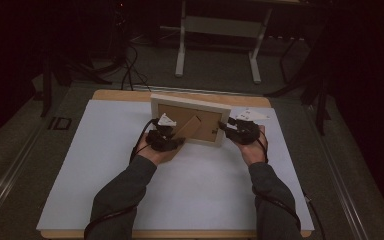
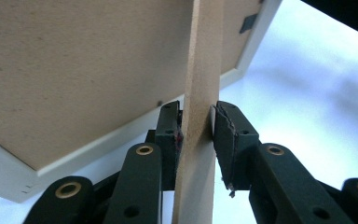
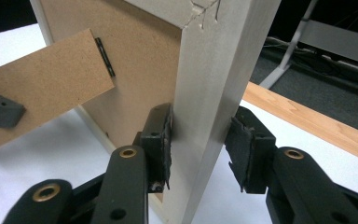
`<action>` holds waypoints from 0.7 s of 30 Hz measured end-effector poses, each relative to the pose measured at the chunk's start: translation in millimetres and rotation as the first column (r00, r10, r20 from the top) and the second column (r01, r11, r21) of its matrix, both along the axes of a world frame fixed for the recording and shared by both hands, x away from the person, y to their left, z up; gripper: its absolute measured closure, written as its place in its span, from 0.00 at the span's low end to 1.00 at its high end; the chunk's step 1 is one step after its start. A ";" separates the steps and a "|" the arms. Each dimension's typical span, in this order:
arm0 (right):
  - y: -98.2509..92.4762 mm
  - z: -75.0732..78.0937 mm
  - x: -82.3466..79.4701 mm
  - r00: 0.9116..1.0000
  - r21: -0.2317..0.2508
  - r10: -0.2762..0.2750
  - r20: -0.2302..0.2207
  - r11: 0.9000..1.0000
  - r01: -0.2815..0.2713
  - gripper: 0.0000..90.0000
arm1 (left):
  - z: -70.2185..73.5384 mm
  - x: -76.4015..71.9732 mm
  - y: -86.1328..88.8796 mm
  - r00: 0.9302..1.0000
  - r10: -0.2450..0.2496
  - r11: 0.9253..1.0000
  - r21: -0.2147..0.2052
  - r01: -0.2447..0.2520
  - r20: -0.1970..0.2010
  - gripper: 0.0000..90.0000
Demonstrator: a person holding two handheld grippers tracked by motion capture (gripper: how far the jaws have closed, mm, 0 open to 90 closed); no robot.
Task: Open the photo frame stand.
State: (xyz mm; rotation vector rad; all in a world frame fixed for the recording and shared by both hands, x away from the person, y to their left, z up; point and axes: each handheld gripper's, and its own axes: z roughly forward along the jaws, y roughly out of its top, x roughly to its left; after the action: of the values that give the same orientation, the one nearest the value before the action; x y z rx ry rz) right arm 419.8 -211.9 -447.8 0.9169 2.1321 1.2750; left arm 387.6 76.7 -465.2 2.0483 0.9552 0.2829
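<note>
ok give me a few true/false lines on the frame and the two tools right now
1. The picture frame stands upright with its back toward the person. True.
2. The left tool grips the frame's white border. False: its pads close on the fold-out stand.
3. The right tool straddles the frame's side edge. True.
4. The frame lies flat on the white mat. False: it stands on edge.
</note>
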 end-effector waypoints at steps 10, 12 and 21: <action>1.7 1.4 4.3 1.000 -0.028 -0.008 0.012 1.000 0.008 0.67 | 5.9 -8.4 -10.3 0.999 -0.046 0.999 -0.020 0.047 0.028 0.83; 2.1 2.0 4.4 1.000 -0.038 -0.007 0.014 0.999 0.008 0.67 | 5.3 -9.8 -12.2 0.998 -0.055 0.998 -0.018 0.056 0.033 0.83; 1.2 2.9 5.9 1.000 -0.042 -0.008 0.012 0.999 0.009 0.68 | 1.9 -13.9 -16.7 0.997 -0.065 0.997 -0.025 0.066 0.031 0.85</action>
State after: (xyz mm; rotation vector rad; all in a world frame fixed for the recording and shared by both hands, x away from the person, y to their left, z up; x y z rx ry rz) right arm 425.7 -210.7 -445.0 0.8982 2.1360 1.2231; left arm 373.6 60.0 -463.4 2.0414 0.8671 0.2640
